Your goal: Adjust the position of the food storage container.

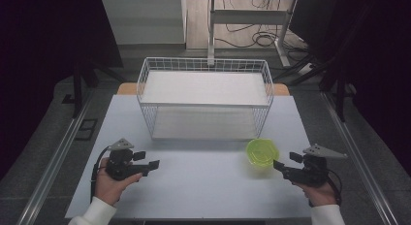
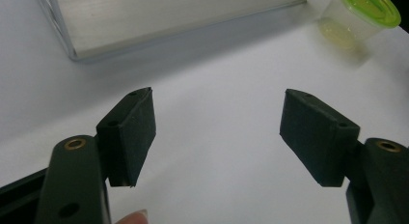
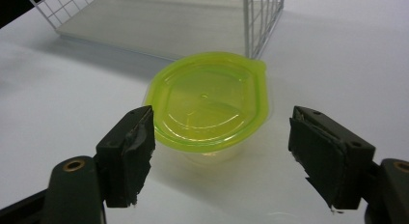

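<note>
Both tongs, left (image 1: 154, 165) and right (image 1: 277, 165), gape empty; lidded container (image 1: 261, 152) just before right, wire basket (image 1: 205, 96) behind.

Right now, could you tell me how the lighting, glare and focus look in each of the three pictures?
High view: the table is evenly lit, dark surrounds, everything reasonably sharp. Left gripper view: the table is washed out to near white, the tub and wire basket soft at the top. Right gripper view: the tub's green lid shows glossy highlights, and the basket casts a soft shadow.
</note>
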Demonstrator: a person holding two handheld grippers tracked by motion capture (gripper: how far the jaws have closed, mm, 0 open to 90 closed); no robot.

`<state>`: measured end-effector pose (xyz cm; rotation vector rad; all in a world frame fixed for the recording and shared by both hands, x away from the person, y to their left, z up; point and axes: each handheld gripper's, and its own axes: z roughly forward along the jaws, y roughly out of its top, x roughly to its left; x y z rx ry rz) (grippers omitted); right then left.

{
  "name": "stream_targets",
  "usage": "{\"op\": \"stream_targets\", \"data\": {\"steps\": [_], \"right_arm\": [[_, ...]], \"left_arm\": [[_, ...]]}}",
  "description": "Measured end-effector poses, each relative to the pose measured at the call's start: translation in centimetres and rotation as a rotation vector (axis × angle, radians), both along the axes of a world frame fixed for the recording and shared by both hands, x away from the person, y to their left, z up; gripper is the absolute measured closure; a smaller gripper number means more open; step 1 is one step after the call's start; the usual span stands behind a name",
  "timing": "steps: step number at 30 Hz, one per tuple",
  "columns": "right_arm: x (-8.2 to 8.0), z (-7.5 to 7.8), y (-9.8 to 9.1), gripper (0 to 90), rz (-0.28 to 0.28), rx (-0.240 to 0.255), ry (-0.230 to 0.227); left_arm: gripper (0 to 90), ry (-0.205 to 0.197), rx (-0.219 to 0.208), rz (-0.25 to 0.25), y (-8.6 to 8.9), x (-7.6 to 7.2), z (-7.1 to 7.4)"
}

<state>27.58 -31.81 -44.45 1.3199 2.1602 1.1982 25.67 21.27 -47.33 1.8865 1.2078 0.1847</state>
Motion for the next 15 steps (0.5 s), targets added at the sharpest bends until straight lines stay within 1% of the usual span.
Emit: {"op": "stream_targets", "data": {"steps": [1, 3, 4, 5, 6, 11, 15], "right_arm": [[-0.03, -0.05, 0.17, 24.2, 0.004, -0.011, 0.001], [-0.03, -0.11, 0.3, 24.4, 0.008, -0.02, 0.002], [0.04, -0.17, 0.31, 25.0, 0.014, -0.022, 0.004], [0.04, -0.17, 0.31, 25.0, 0.014, -0.022, 0.004], [0.14, -0.14, 0.2, 25.9, 0.006, -0.016, 0.004], [0.11, -0.26, 0.08, 27.9, 0.009, -0.034, 0.02], [0.01, 0.04, 0.08, 28.3, 0.006, -0.033, 0.015]], "left_arm": [[28.4, -0.007, 0.01, 0.001, 0.15, 0.06, 0.07], [28.4, -0.005, 0.008, 0.001, 0.22, 0.14, 0.0], [28.3, 0.003, 0.01, 0.002, 0.17, 0.2, -0.17], [28.3, 0.003, 0.01, 0.002, 0.17, 0.2, -0.17], [28.3, 0.003, 0.023, -0.004, -0.01, 0.11, -0.27], [28.1, 0.005, 0.022, -0.008, -0.35, -0.09, -0.21], [27.8, 0.004, 0.032, -0.009, -0.47, -0.22, -0.18]]}}
